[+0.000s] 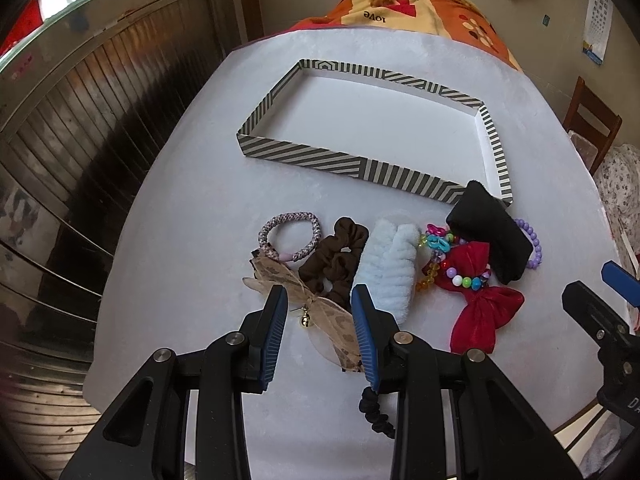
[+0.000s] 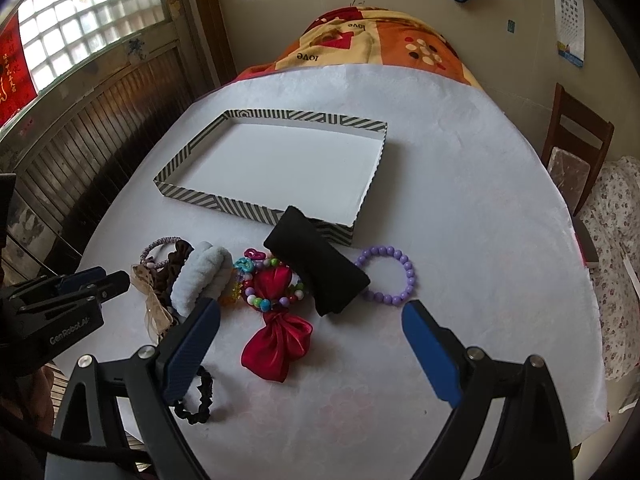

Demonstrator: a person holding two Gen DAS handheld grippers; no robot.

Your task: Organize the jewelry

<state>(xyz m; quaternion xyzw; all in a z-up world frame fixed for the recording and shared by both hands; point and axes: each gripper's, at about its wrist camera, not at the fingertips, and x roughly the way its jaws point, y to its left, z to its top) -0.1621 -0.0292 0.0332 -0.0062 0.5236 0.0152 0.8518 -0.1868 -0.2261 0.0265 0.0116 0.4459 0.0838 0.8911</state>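
The left gripper (image 1: 320, 300) is hovering low over the white-covered table (image 2: 460, 208), its jaws standing partly open on either side of the leopard-print bow (image 1: 320, 312) with a small gold bell, gripping nothing. Just beyond its tips, a pink braided hair tie (image 1: 289, 236), a brown scrunchie (image 1: 336, 256) and a pale blue fluffy scrunchie (image 1: 390, 268) are lying side by side, touching. Further right, a colourful bead bracelet (image 2: 272, 296) is resting on a red satin bow (image 2: 278, 344), beside a black velvet pad (image 2: 316, 268) leaning against the striped tray (image 2: 192, 196), which is sitting farther back. A purple bead bracelet (image 2: 388, 276) is lying right of the pad. The right gripper (image 2: 312, 320) is hanging above the red bow, jaws spread wide and holding nothing, a dark scrunchie (image 2: 196, 400) lying under its left finger.
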